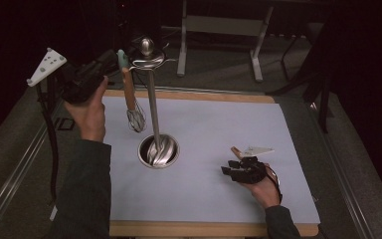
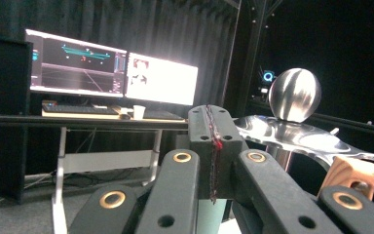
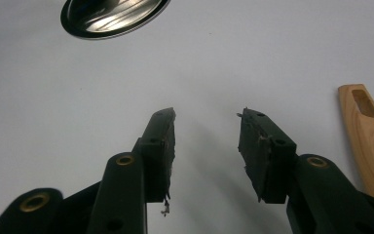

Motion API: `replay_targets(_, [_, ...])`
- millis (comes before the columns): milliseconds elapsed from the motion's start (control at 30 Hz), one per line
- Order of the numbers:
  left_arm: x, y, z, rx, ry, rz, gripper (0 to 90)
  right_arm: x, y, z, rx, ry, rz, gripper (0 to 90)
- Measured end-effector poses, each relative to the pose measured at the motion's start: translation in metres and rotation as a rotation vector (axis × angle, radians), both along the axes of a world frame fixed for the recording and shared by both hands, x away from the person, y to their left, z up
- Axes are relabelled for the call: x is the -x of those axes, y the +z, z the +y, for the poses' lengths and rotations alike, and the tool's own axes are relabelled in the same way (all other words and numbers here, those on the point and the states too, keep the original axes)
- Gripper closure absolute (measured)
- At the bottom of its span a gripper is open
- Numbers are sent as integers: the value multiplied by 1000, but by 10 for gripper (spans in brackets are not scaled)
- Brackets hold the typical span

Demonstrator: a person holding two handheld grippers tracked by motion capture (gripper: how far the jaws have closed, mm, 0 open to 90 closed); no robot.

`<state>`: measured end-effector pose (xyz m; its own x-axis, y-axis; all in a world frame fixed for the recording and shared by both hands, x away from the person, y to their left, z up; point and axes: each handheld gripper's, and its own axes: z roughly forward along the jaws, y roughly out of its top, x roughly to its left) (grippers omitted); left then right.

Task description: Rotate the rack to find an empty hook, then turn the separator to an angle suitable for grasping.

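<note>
At the far left of the high view we find the left gripper (image 1: pixel 114 59) raised level with the top of the utensil stand (image 1: pixel 151 99), its jaws closed flat together; whether they pinch the pale green loop (image 1: pixel 122 57) at the head of the whisk (image 1: pixel 132 102) we cannot tell. The whisk, with its wooden handle, hangs from the stand's top arms, wires down, above the white mat (image 1: pixel 204 124). The stand's round steel base (image 1: pixel 158 150) sits mid-mat. To the right, the right gripper (image 1: pixel 231 167) rests low over the mat, jaws well apart and holding nothing, with a second wooden handle (image 3: pixel 367 134) lying just beside it. Our concerns: a sideways tug at the hook could tip the tall, narrow stand, and a loose hold could drop the whisk onto the base.
</note>
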<state>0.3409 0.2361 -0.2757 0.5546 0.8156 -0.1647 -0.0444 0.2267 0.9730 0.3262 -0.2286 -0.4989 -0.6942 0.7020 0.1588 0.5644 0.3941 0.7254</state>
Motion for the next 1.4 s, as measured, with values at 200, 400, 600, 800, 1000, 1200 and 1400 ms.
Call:
replay_targets(200, [4,-3,9,-8,9,6,900,0,0,-3,2,-4,1,563])
replay_targets(400, [4,-9,16,-11,22,21,900,0,1,-6,2,-11,3,563])
replay_targets(600, [5,-13,17,-30,23,39,900,3,4,-10,4,-21,-10,560])
replay_targets(800, [8,-17,20,-52,28,50,900,3,11,-23,17,-44,-25,560])
replay_targets(1000, [16,-29,21,-83,28,77,900,4,17,-34,36,-61,-31,558])
replay_targets(1200, [23,-41,26,-115,28,111,900,5,16,-39,48,-68,-25,556])
replay_targets(1400, [31,-57,30,-171,30,147,888,4,16,-45,63,-75,-18,556])
